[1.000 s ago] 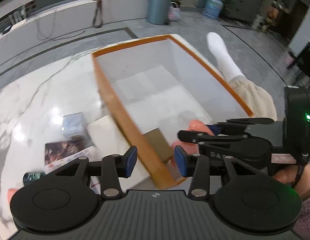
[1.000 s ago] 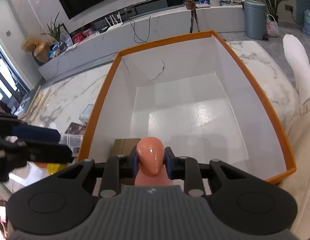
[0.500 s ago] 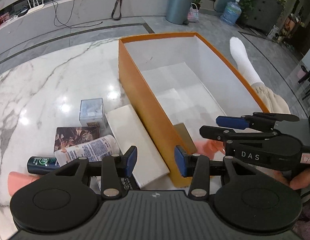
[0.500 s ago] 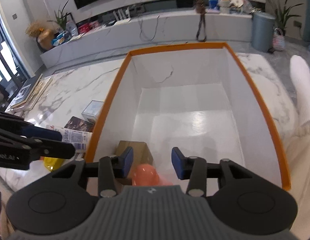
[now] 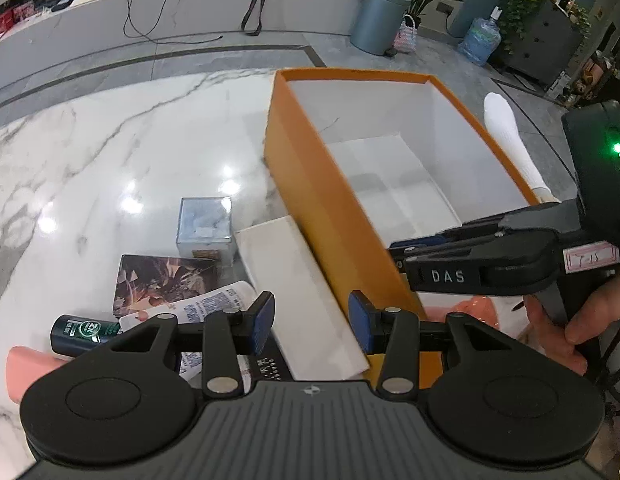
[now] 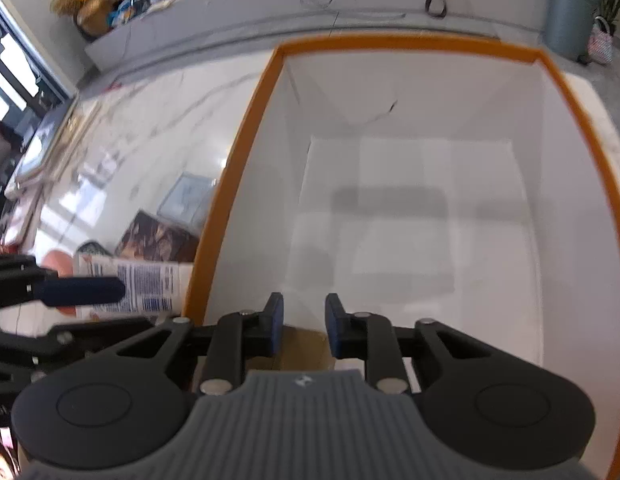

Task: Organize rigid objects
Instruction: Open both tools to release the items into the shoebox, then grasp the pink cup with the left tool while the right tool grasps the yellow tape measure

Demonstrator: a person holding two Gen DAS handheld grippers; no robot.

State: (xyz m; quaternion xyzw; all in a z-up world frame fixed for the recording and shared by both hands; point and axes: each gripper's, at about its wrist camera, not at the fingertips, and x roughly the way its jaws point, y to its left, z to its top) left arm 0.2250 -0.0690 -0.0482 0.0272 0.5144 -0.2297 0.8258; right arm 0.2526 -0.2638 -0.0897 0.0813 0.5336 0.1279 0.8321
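An orange box (image 5: 310, 184) with a white inside stands on the marble table. My right gripper (image 6: 304, 328) hangs over the box's near end, its jaws closing to a narrow gap with nothing between them. A peach-coloured object (image 5: 477, 312) lies in the box's near corner below that gripper, beside a brown carton (image 6: 306, 340). My left gripper (image 5: 311, 322) is open and empty above a flat white box (image 5: 298, 292) just left of the orange box. The right gripper's fingers (image 5: 413, 246) reach over the orange rim.
Left of the orange box (image 6: 214, 220) lie a clear cube (image 5: 206, 224), a dark patterned card (image 5: 162, 280), a white printed tube (image 5: 214, 304), a dark green bottle (image 5: 82, 330) and a pink object (image 5: 26, 364). A person's white-socked foot (image 5: 505, 136) is to the right.
The right gripper opened, dropped the peach object into the box, drew back and narrowed its jaws. The left gripper shifted left, from the box rim to over the clutter.
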